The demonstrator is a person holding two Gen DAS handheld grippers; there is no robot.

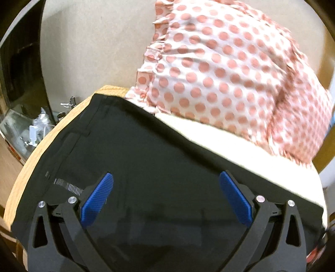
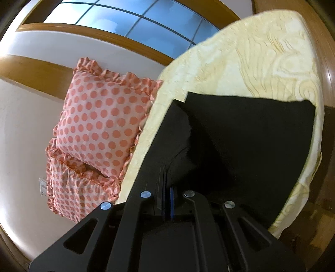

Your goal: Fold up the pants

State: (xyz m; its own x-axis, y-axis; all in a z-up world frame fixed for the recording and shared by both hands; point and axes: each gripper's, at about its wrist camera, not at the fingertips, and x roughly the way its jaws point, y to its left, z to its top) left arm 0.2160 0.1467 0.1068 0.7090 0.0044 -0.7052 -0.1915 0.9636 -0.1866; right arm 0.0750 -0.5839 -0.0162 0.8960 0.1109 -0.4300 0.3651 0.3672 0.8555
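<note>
Black pants (image 1: 159,159) lie spread on a cream bed sheet (image 1: 240,146). In the left wrist view my left gripper (image 1: 166,198) hovers just over them, its blue pads (image 1: 98,200) wide apart with nothing between them. In the right wrist view the pants (image 2: 240,142) lie partly folded on the sheet (image 2: 251,58), with a raised fold running up from my right gripper (image 2: 167,200). Its jaws are closed together on the pants' fabric.
Pink polka-dot pillows with frills (image 1: 219,69) (image 2: 100,121) lie at the head of the bed. A wooden bed frame edge (image 1: 41,146) runs along the left. A glass-topped stand with small items (image 1: 27,129) is beside it. A window (image 2: 125,18) is on the wall.
</note>
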